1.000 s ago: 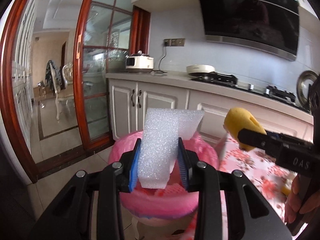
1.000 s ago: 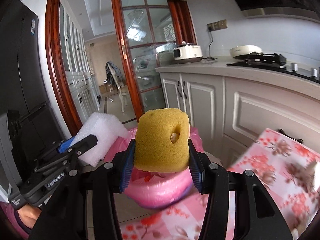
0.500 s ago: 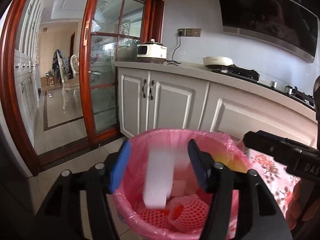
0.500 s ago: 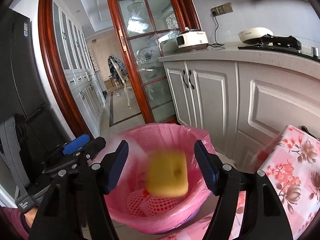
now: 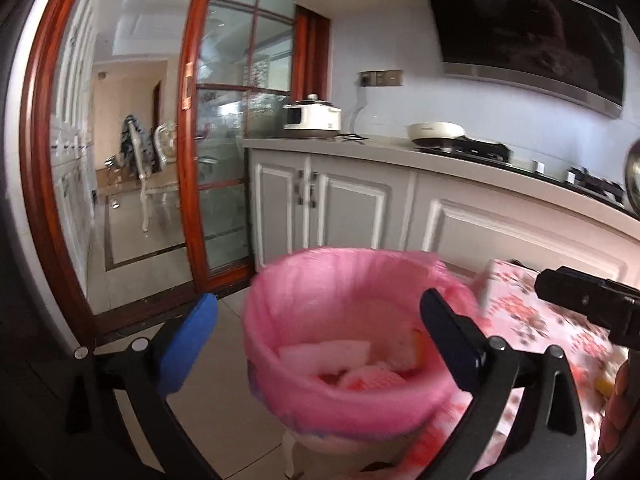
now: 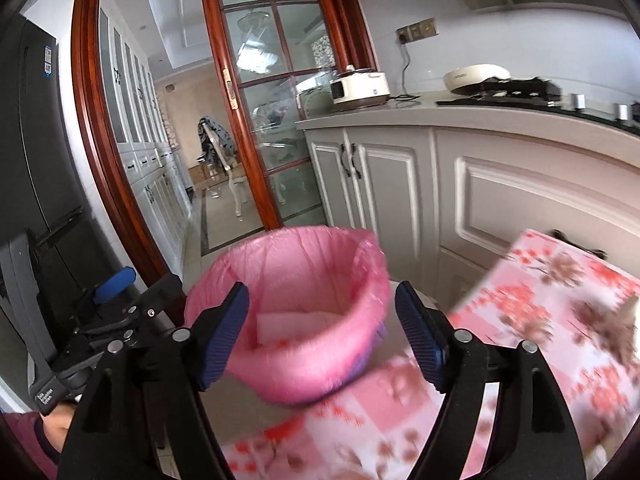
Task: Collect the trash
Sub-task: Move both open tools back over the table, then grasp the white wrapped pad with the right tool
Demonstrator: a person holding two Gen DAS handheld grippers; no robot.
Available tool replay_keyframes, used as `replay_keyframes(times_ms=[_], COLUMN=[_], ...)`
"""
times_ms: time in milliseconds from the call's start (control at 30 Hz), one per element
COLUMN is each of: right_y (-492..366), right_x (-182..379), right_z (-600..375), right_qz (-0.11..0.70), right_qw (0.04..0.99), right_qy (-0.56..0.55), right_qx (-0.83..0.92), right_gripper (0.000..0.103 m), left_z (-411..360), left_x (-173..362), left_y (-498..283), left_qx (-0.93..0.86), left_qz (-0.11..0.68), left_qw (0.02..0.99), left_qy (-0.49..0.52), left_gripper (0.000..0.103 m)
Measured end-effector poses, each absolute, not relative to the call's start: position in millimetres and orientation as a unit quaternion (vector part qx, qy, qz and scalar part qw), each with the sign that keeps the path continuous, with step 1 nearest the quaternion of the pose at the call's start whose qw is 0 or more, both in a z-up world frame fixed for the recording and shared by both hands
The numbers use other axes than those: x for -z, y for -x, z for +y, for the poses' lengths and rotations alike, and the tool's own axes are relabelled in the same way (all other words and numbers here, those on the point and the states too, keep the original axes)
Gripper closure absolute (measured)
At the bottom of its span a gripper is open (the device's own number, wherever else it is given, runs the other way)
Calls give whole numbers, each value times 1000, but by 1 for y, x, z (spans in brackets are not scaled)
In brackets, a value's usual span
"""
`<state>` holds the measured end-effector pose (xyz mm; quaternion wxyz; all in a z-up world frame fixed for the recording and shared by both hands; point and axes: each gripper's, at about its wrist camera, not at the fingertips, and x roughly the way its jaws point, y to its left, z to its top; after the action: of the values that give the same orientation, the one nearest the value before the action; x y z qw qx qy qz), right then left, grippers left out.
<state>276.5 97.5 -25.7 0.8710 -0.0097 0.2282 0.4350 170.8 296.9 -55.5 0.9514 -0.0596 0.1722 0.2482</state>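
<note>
A bin lined with a pink bag (image 5: 280,296) stands on the floor just ahead of both grippers; it also shows in the right wrist view (image 6: 304,248). Inside lie a white foam piece (image 5: 324,354), red mesh trash and a sliver of yellow sponge (image 5: 418,346). The foam also shows in the right wrist view (image 6: 292,322). My left gripper (image 5: 320,328) is open wide and empty above the bin. My right gripper (image 6: 322,336) is open and empty above the bin's near rim. Each gripper shows in the other's view, the right one (image 5: 584,300) and the left one (image 6: 120,308).
A table with a pink floral cloth (image 6: 540,320) lies right of the bin. White kitchen cabinets (image 5: 360,208) with a worktop, rice cooker (image 5: 312,118) and hob stand behind. A red-framed glass sliding door (image 5: 200,140) is at the left. A dark fridge (image 6: 36,160) stands at the far left.
Both grippers opened: the white foam fell from the left and the yellow sponge from the right into the pink bin. Both now stand wider open, pulled back slightly.
</note>
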Motion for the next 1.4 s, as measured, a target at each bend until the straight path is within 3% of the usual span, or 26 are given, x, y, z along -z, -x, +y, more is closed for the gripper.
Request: replay_keyframes(times_ms=[167, 833, 1033, 1400], right_y=[-253, -217, -236, -303], right_x=[33, 85, 102, 127], right_z=[38, -218, -271, -307], right_qz=[230, 263, 282, 340], right_qw=[890, 948, 949, 922], right_qy=[9, -51, -53, -83], right_qx=[-394, -175, -134, -166], right_gripper=[23, 23, 23, 23], left_z=[234, 8, -27, -48], left_x=[52, 84, 98, 95], left_y=[-159, -201, -218, -228], left_qx=[-193, 26, 37, -10], left_qz=[174, 247, 278, 255], left_qw=[965, 969, 960, 967], left_qy=[42, 5, 12, 11], left_gripper=[5, 5, 5, 5])
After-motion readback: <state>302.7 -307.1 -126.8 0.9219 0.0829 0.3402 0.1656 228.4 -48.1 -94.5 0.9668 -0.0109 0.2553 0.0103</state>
